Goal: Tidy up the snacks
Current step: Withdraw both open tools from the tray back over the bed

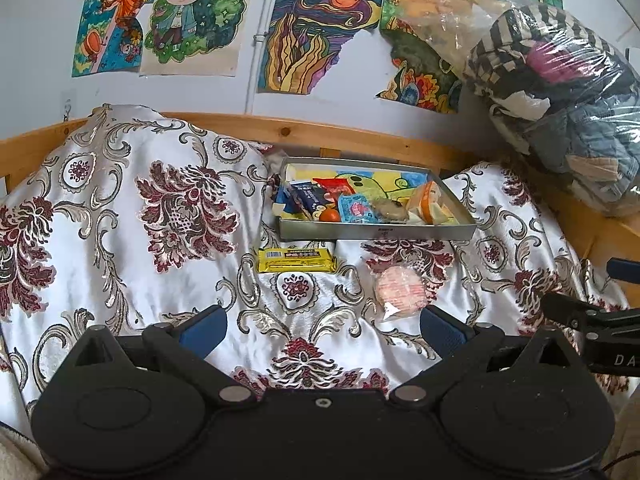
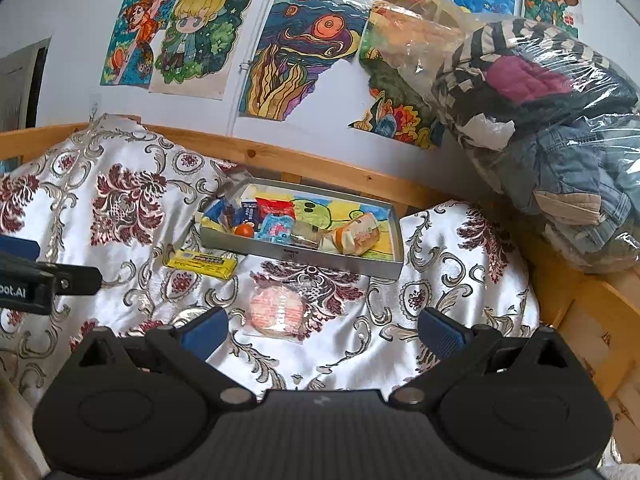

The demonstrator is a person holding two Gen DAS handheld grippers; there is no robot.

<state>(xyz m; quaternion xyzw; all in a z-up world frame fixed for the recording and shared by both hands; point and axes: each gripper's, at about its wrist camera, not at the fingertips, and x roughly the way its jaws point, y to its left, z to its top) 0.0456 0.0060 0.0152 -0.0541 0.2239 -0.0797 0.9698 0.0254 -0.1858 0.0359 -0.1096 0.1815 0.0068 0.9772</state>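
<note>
A shallow grey box (image 1: 376, 233) (image 2: 304, 257) lies on the patterned bedspread and holds several snacks in blue, red, orange and yellow wrappers. In front of it lie a yellow snack bar (image 1: 295, 260) (image 2: 202, 264) and a round pink snack in clear wrap (image 1: 400, 289) (image 2: 275, 308). My left gripper (image 1: 322, 330) hangs open above the bedspread, short of both loose snacks. My right gripper (image 2: 323, 330) is open too, with the pink snack just ahead of its left finger. Neither holds anything.
A wooden bed rail (image 1: 304, 133) (image 2: 320, 164) runs behind the box, below a wall of coloured drawings. A clear bag of folded clothes (image 1: 560, 112) (image 2: 540, 132) is piled at the right. The bedspread bulges up at the left (image 1: 120, 208).
</note>
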